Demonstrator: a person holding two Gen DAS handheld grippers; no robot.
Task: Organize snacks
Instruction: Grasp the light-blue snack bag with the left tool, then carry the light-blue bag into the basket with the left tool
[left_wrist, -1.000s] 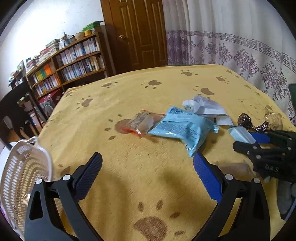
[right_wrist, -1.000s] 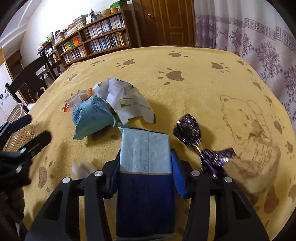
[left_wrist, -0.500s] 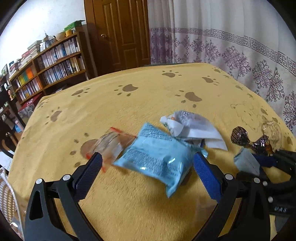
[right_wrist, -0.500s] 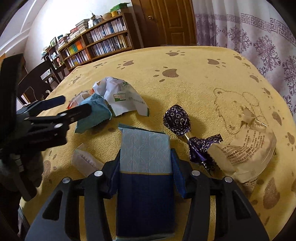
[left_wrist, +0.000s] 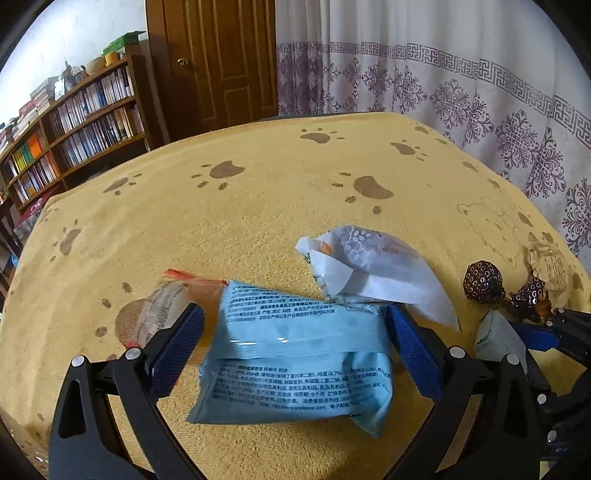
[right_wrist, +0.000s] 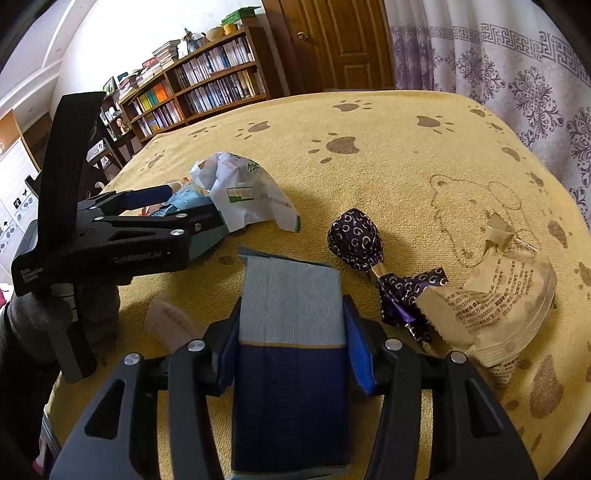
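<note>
Left gripper spread wide around the light-blue snack bag — pads not visibly touching it; right gripper clamped on a blue tissue pack — purple-wrapped candy just right.

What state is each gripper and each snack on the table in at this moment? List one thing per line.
left gripper: open, fingers either side of the light blue packet
light blue packet: lying flat on the cloth
right gripper: shut on the blue pouch
blue pouch: clamped
white packet: crumpled
purple candy: wrapped
tan packet: sealed, lying
</note>
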